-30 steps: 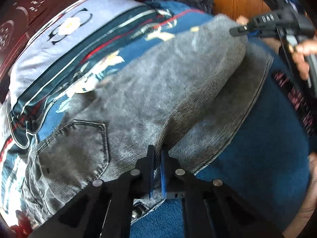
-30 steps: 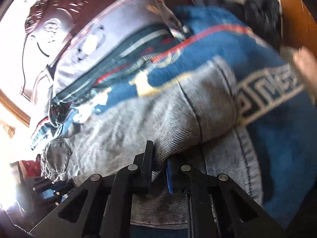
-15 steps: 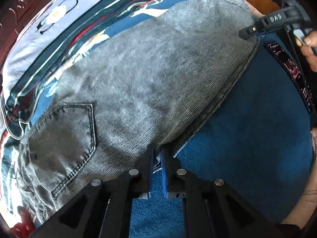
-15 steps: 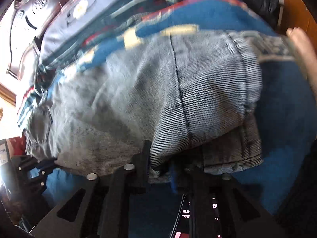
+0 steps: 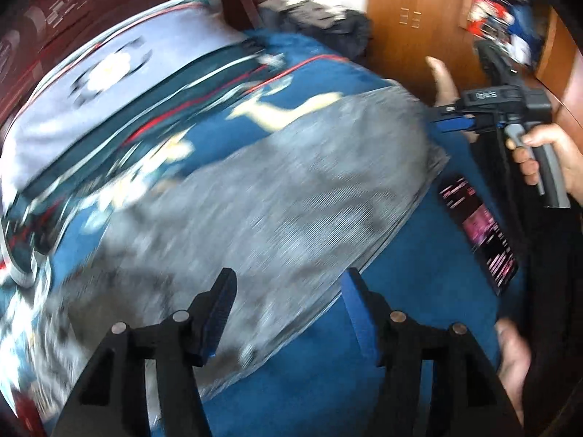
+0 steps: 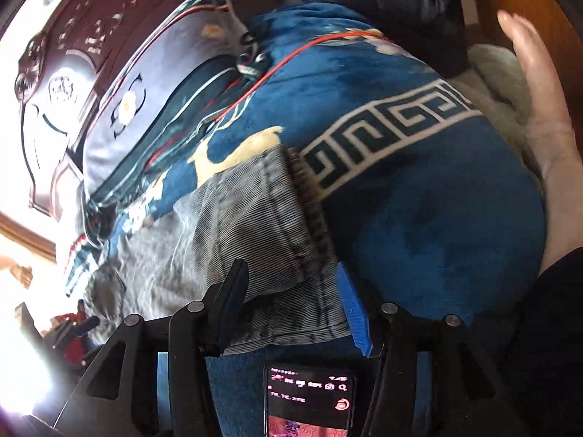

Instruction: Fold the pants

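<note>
Grey corduroy pants [image 5: 277, 204] lie folded lengthwise on a blue patterned bed blanket [image 5: 419, 291]. The left wrist view is blurred. My left gripper [image 5: 288, 309] is open and empty, its jaws wide apart above the near edge of the pants. My right gripper [image 6: 291, 302] is open and empty just above the leg hems [image 6: 309, 218], with the two legs stacked. It also shows in the left wrist view [image 5: 452, 122], at the far end of the pants.
A lit phone [image 6: 309, 397] lies on the blanket below my right gripper; it also shows in the left wrist view [image 5: 477, 225]. A grey pillow [image 6: 145, 102] and carved dark headboard [image 6: 54, 73] are behind. Dark clothes [image 6: 400, 0] are piled by a wooden wardrobe [image 5: 411, 18].
Both grippers were shut on the pants edge and drew it across the bed. Now both have opened, let the pants go and pulled back a little.
</note>
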A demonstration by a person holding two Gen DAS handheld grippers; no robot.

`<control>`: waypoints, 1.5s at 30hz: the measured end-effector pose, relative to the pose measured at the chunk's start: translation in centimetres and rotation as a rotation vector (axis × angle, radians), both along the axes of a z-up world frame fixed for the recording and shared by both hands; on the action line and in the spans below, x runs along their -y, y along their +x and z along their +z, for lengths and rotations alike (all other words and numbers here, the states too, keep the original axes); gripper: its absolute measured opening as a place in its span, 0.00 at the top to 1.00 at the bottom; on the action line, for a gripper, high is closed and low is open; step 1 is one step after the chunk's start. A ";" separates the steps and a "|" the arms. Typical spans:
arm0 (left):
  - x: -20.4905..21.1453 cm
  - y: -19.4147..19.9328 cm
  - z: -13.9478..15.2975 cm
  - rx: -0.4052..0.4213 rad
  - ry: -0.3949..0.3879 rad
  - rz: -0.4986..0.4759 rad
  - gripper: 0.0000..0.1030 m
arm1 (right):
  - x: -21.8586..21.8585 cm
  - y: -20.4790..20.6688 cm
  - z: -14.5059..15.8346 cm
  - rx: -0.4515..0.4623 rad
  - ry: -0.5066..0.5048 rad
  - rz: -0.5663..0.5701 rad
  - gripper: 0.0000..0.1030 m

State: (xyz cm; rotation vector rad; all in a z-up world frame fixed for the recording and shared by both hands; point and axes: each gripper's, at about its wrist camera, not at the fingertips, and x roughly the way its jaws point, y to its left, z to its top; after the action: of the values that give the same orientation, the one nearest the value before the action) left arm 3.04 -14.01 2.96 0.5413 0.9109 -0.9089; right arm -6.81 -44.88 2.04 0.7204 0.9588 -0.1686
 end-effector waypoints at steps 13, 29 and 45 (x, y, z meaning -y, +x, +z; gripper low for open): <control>17.9 -3.2 -4.1 0.095 0.132 -0.249 0.60 | 4.1 1.2 -1.7 0.101 0.239 -0.036 0.55; 10.0 5.9 -5.9 -0.501 -0.283 0.196 0.75 | 2.4 3.3 -2.0 0.115 0.315 0.050 0.54; 11.5 3.0 -4.2 -0.418 -0.207 0.050 0.75 | 0.2 1.0 3.8 0.277 0.057 0.099 0.91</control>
State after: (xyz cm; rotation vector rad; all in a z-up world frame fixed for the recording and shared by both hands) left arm 6.04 -25.55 -1.22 0.1492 1.1824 -1.0776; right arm -5.83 -45.07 5.89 0.7257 0.7344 0.0461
